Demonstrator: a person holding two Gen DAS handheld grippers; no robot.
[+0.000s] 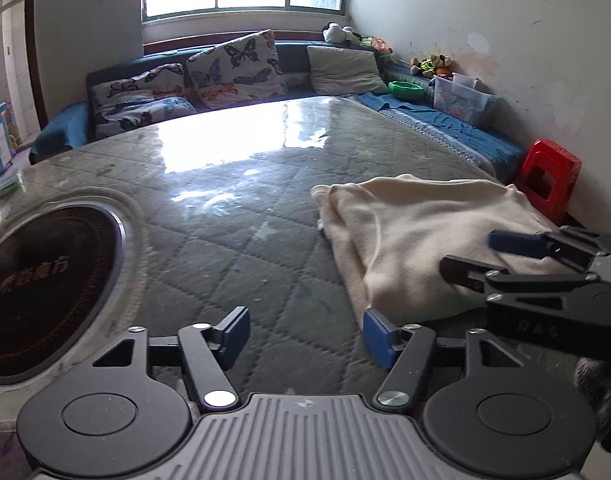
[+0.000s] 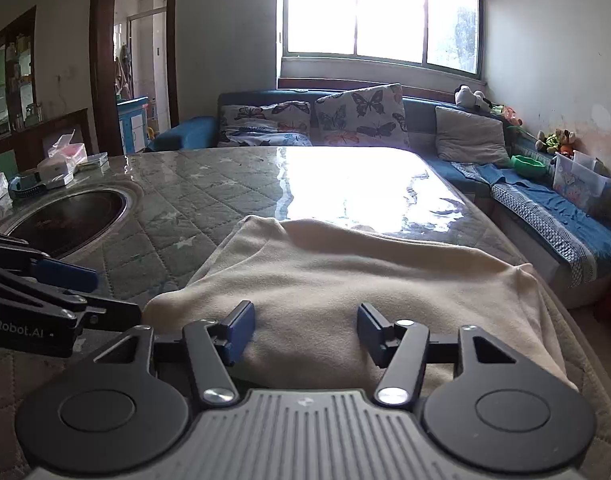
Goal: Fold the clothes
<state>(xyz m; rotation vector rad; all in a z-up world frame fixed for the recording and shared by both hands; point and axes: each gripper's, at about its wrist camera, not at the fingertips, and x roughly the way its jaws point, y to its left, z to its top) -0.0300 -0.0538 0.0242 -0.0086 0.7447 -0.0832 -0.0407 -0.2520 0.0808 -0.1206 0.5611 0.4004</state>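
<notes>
A cream garment [image 1: 417,232] [image 2: 345,280] lies folded in a loose heap on the right part of the quilted, glossy table [image 1: 225,240]. In the left wrist view my left gripper [image 1: 305,336] stands open over bare table, its right fingertip [image 1: 379,336] just beside the garment's near left edge. Nothing is between its fingers. My right gripper [image 2: 305,332] is open low over the garment's near edge, with cloth showing under and between the fingers but not pinched. Each gripper shows in the other's view: the right gripper [image 1: 489,256] above the cloth, the left gripper [image 2: 93,292] at the garment's left.
A round black cooktop [image 1: 45,280] [image 2: 73,216] is set into the table at the left. Small boxes [image 2: 57,168] sit at the table's far left corner. A blue sofa with butterfly pillows [image 1: 233,68] runs behind and along the right. A red stool [image 1: 549,184] stands by the wall.
</notes>
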